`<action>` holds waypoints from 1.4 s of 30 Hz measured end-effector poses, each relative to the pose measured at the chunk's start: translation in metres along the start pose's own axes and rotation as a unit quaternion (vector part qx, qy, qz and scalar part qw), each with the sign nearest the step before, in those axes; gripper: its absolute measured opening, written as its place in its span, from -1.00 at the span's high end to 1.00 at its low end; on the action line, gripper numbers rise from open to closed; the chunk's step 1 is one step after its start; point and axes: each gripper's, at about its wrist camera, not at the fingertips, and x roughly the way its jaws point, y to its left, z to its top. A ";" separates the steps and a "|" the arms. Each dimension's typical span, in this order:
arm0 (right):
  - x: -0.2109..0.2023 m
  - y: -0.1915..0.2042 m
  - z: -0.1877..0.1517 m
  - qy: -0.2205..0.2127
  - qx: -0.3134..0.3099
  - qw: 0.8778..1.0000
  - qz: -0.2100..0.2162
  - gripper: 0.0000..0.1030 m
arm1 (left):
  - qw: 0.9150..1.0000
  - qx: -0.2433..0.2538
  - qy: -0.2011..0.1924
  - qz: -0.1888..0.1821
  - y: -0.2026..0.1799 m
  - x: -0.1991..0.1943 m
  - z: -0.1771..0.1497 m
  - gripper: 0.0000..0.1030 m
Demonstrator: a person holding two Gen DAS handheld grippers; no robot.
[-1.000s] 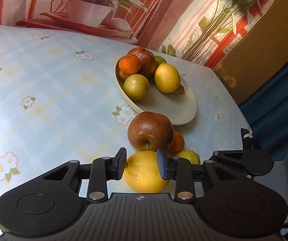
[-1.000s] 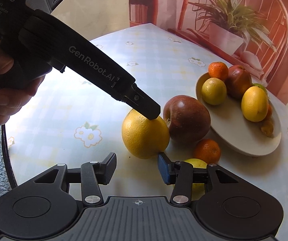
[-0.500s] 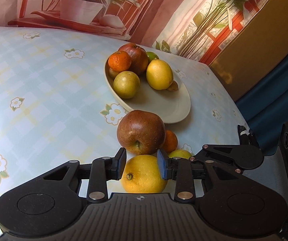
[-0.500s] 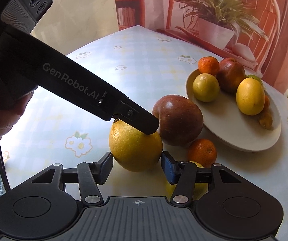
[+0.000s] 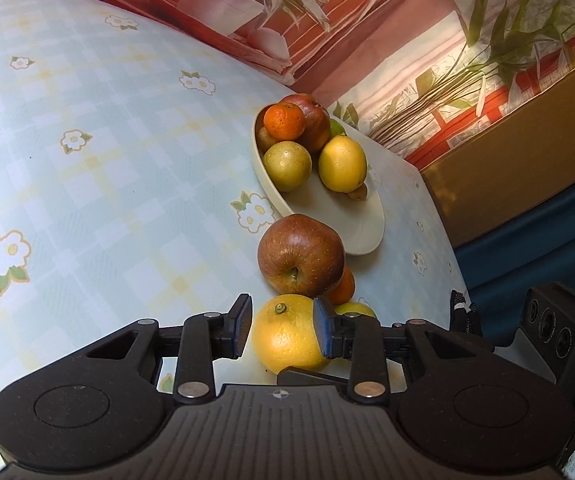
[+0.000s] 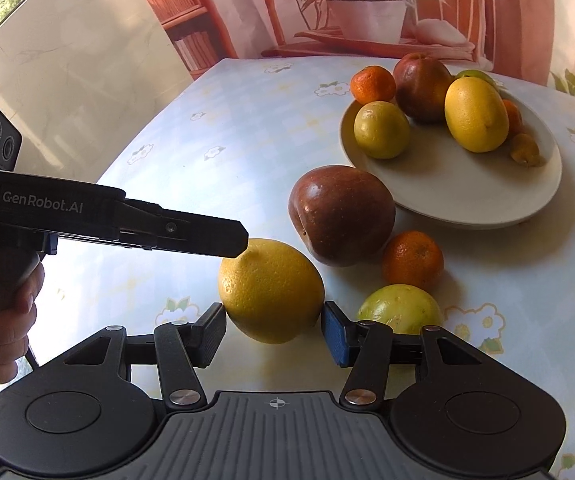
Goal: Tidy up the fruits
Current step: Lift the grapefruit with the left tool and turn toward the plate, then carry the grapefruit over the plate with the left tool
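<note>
The left gripper [image 5: 283,330] is clamped on the big yellow citrus [image 5: 289,334], pads pressed to both its sides, stem end up. In the right wrist view it comes in from 9 o'clock, a hand [image 6: 1,320] around its handle. The right gripper [image 6: 273,330] has its pads either side of the same fruit at its near end, and honestly I can't tell if they press it or just sit beside it.

Going outward in the right view: a green-yellow fruit [image 6: 399,308] sits at about 3 o'clock from the citrus, a small mandarin [image 6: 413,258] at 2 o'clock, and a big dark red apple [image 6: 341,214] at 1 o'clock, seemingly touching the citrus. All of these are on the flowery checked tablecloth [image 6: 227,140].

Further out at 1 o'clock is the cream plate [image 6: 467,196], just beside the apple. On it: a lemon [image 6: 475,114], a green-yellow round fruit [image 6: 381,130], another mandarin [image 6: 371,84], a second red apple [image 6: 421,86] and a few small bits half hidden behind.
</note>
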 end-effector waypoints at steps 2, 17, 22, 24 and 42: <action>0.000 0.000 -0.001 0.000 0.002 1.000 -0.001 0.06 | 1.000 -0.007 -0.001 -0.008 0.000 0.005 -0.001 0.33; 0.004 0.022 -0.014 -0.027 -0.138 0.988 -0.057 0.09 | 0.999 0.032 -0.012 0.024 -0.018 0.018 0.006 0.32; 0.004 0.020 -0.014 -0.034 -0.138 0.988 -0.054 0.10 | 0.999 0.019 -0.014 0.022 -0.013 0.017 0.006 0.32; 0.003 0.018 -0.015 -0.036 -0.132 0.989 -0.048 0.11 | 1.000 -0.001 -0.015 0.013 -0.008 0.014 0.005 0.32; -0.001 0.019 -0.016 -0.045 -0.122 0.991 -0.038 0.13 | 1.000 -0.004 -0.020 0.004 -0.010 0.010 -0.003 0.28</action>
